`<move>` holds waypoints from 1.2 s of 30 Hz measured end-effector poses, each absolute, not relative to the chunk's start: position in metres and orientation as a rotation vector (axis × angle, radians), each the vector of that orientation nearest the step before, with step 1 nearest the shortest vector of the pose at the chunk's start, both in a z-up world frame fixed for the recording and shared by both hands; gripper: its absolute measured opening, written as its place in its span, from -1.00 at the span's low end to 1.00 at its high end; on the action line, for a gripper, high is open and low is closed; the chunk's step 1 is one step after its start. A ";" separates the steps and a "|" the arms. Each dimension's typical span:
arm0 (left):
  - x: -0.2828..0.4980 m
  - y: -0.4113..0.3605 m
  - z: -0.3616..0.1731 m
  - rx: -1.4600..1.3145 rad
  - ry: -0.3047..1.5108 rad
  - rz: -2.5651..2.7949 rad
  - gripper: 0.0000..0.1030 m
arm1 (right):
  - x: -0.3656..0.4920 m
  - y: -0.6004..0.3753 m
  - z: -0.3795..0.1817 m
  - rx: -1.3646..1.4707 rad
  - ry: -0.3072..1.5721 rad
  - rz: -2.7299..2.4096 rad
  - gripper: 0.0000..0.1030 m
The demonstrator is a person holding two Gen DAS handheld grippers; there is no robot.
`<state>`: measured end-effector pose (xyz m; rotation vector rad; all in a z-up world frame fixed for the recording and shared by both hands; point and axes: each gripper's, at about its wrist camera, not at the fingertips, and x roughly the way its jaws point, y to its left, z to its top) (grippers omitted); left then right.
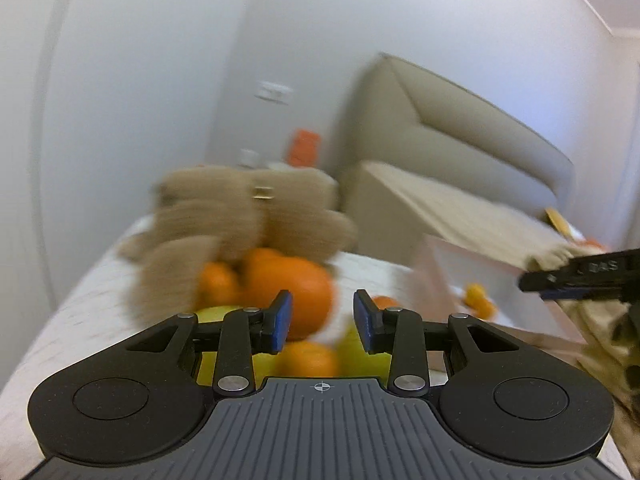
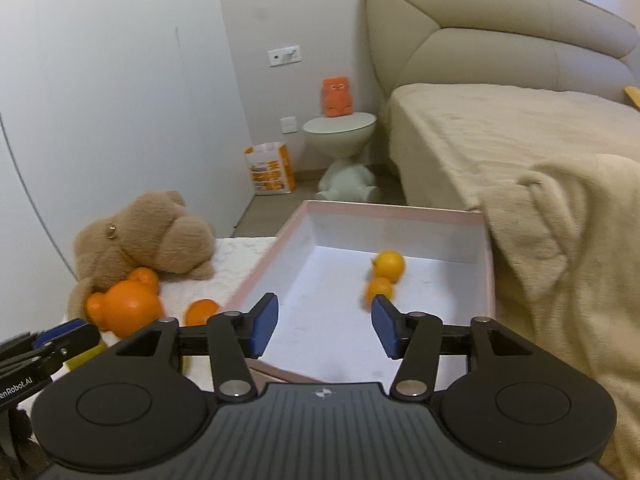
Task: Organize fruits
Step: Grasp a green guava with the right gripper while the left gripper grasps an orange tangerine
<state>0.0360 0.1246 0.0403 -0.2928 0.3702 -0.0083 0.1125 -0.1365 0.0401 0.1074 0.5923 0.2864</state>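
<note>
Right tool (image 2: 325,330) over smooth white box (image 2: 400,228) — round oranges (image 2: 388,265).

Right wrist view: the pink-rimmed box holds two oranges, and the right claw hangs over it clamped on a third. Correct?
Not quite. In the right wrist view the right claw is open with nothing between its pads. The box does hold two oranges.

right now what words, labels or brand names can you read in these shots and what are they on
"enRobot.AI": white letters on the black left gripper body at the right wrist view's left edge, cut off at the start.
"DAS": faint and blurred raised letters on the black right gripper in the left wrist view; the reading is unsure.
Orange and white paper bag on the floor: print too small to read.
</note>
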 end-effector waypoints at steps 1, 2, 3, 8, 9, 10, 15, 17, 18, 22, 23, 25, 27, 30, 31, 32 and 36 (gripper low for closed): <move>0.031 0.134 0.036 -0.317 0.357 0.014 -0.27 | 0.113 -0.130 0.040 0.108 0.600 0.302 0.02; 0.029 0.140 0.032 -0.340 0.350 0.024 -0.27 | 0.113 -0.122 0.041 0.105 0.606 0.323 0.02; 0.027 0.148 0.029 -0.367 0.346 0.030 -0.27 | 0.112 -0.113 0.042 0.097 0.610 0.344 0.03; 0.026 0.166 0.018 -0.421 0.340 0.056 -0.27 | 0.113 -0.050 0.035 0.029 0.643 0.462 0.11; 0.025 0.167 0.017 -0.422 0.338 0.060 -0.27 | 0.115 -0.038 0.032 0.010 0.651 0.470 0.11; 0.023 0.167 0.017 -0.421 0.337 0.061 -0.27 | 0.118 -0.026 0.028 -0.004 0.654 0.466 0.11; 0.015 0.169 0.015 -0.427 0.339 0.045 -0.26 | 0.135 0.023 0.008 -0.074 0.645 0.415 -0.20; 0.015 0.170 0.015 -0.434 0.340 0.045 -0.26 | 0.139 0.030 0.003 -0.108 0.658 0.417 -0.28; 0.015 0.170 0.015 -0.438 0.339 0.044 -0.26 | 0.139 0.034 0.000 -0.115 0.670 0.427 -0.29; 0.016 0.170 0.014 -0.438 0.336 0.045 -0.26 | 0.116 0.025 0.001 -0.100 0.649 0.475 -0.29; 0.016 0.170 0.014 -0.435 0.336 0.046 -0.26 | 0.110 0.021 0.002 -0.092 0.650 0.493 -0.29; 0.016 0.168 0.014 -0.427 0.331 0.050 -0.26 | 0.096 0.011 0.004 -0.068 0.658 0.541 -0.28; 0.014 0.167 0.015 -0.426 0.331 0.053 -0.26 | 0.079 0.000 0.005 -0.065 0.651 0.555 -0.27; 0.010 0.168 0.015 -0.443 0.359 0.046 -0.26 | 0.062 -0.015 0.003 -0.049 0.663 0.580 -0.20; 0.008 0.167 0.015 -0.445 0.374 0.046 -0.26 | 0.058 -0.020 0.001 -0.047 0.669 0.588 -0.11; 0.006 0.166 0.016 -0.443 0.385 0.047 -0.26 | 0.057 -0.023 -0.001 -0.039 0.673 0.595 0.05; 0.000 0.156 0.016 -0.394 0.440 0.048 -0.26 | 0.064 -0.029 -0.010 0.006 0.683 0.591 0.39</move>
